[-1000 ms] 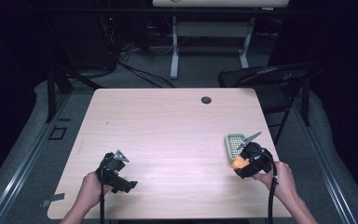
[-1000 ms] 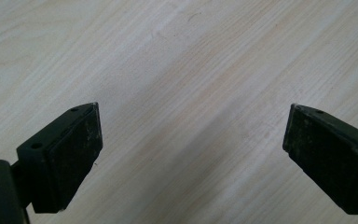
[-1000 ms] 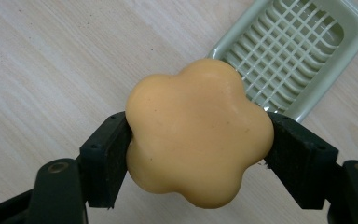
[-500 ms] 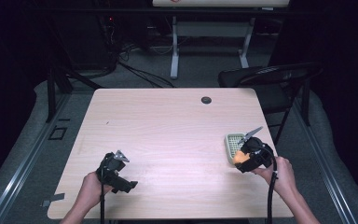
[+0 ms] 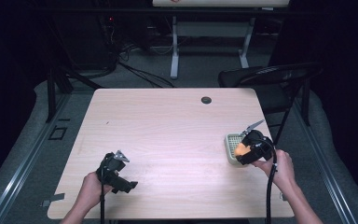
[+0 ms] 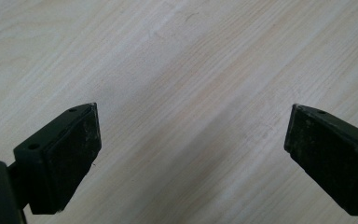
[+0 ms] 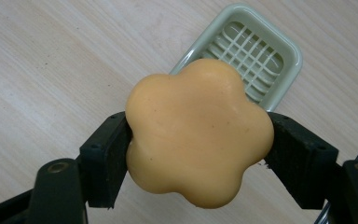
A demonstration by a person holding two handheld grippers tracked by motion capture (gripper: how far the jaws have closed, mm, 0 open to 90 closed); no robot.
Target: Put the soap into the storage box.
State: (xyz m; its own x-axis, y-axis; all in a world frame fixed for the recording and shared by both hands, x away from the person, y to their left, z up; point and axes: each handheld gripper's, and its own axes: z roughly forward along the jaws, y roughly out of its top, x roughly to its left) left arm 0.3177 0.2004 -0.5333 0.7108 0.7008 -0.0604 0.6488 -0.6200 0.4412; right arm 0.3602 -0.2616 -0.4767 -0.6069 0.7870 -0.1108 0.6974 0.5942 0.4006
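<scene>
A wooden tabletop [image 5: 168,140] seen from above, with a person's forearms entering from the bottom edge. At the near left, the left hand-held gripper [image 5: 116,170] rests low over bare wood, jaws spread wide with nothing between them; it has stayed put over the last second.

The middle of the tabletop lies open, with only a small dark cable hole [image 5: 206,100] near the far edge, so there is plenty of free room there.

At the right, the right hand-held gripper [image 5: 247,147] is clenched on a flower-shaped orange soap [image 7: 198,133], pads pressing its two sides. Compared with a second ago, this gripper has drifted slightly up the picture and now hangs over the pale green soap dish [image 7: 279,51] (a slatted tray). That likely means the soap is about to be set into the dish.

The dish sits close to the tabletop's right edge, with a dark folding chair [image 5: 270,77] beyond, so room on that side is tight.
</scene>
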